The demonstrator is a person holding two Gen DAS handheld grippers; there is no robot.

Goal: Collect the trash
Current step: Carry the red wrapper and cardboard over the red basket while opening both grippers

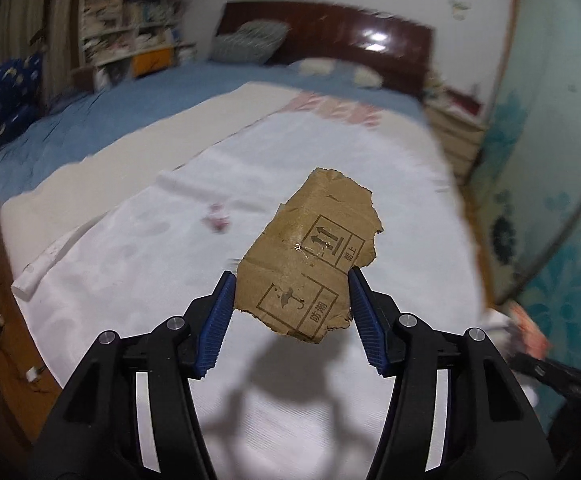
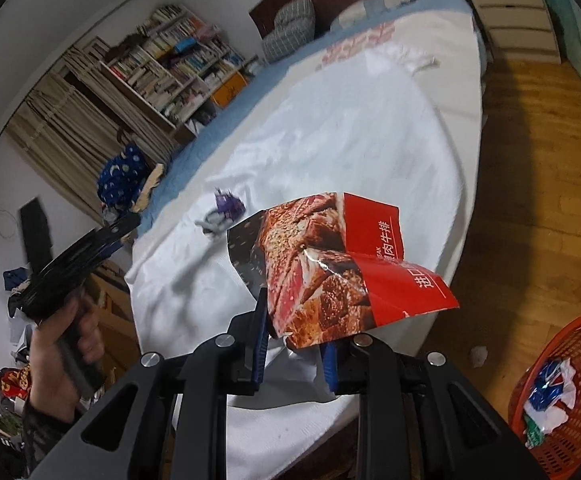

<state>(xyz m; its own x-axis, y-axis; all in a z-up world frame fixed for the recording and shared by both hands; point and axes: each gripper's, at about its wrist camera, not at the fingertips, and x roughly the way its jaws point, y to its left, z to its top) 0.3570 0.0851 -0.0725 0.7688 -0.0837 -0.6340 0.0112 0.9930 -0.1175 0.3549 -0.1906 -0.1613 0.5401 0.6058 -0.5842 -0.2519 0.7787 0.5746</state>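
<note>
My left gripper [image 1: 292,276] is shut on a torn piece of brown cardboard [image 1: 310,256] with printed handling symbols and holds it above the white sheet of the bed [image 1: 130,264]. My right gripper [image 2: 296,312] is shut on a red steak package [image 2: 338,264] with a meat photo and holds it over the bed's near edge. A small purple wrapper [image 2: 229,205] and a grey scrap lie on the sheet; the wrapper shows blurred in the left wrist view [image 1: 217,220]. The left gripper [image 2: 74,256] also shows in the right wrist view, held in a hand.
An orange plastic basket [image 2: 578,392] with crumpled wrappers stands on the wooden floor [image 2: 538,184] at lower right. A small white scrap [image 2: 478,356] lies on the floor near it. A bookshelf [image 2: 170,68], headboard, pillows and a drawer unit [image 2: 514,20] lie beyond the bed.
</note>
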